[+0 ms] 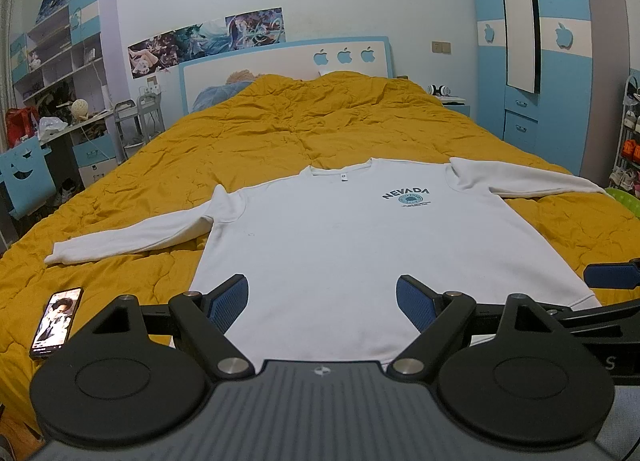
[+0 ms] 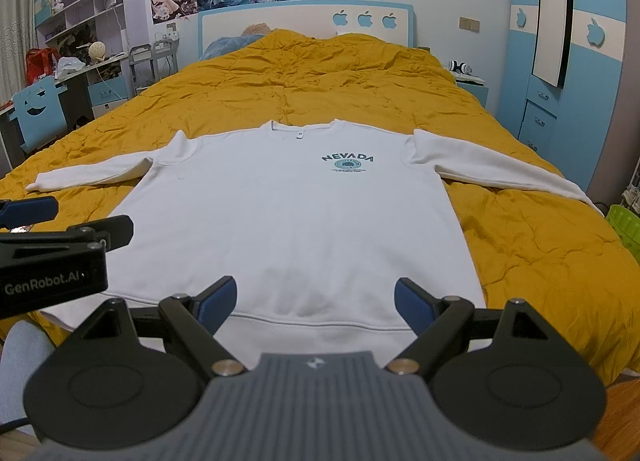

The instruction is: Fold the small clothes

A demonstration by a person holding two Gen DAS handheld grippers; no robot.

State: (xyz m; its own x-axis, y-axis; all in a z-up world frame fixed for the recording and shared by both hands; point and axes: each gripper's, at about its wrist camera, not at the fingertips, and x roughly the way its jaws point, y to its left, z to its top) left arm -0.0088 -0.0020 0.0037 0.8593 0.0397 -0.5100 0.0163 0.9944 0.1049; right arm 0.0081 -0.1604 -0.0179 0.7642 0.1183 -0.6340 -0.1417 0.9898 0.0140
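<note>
A white long-sleeved sweatshirt [image 1: 340, 233] with a dark "NEVADA" print lies flat, front up, on the yellow quilt, sleeves spread to both sides. It also shows in the right wrist view [image 2: 288, 213]. My left gripper [image 1: 322, 305] is open and empty, hovering over the hem at its left part. My right gripper [image 2: 314, 303] is open and empty over the hem's right part. Each gripper shows at the edge of the other's view: the right one [image 1: 612, 275] and the left one [image 2: 28, 211].
The sweatshirt lies on a bed with a yellow quilt [image 1: 280, 129]. A phone [image 1: 56, 323] with its screen lit lies on the quilt left of the hem. A desk and shelves stand left of the bed, a blue wardrobe [image 2: 560, 61] right. A green basket [image 2: 624, 221] sits by the right edge.
</note>
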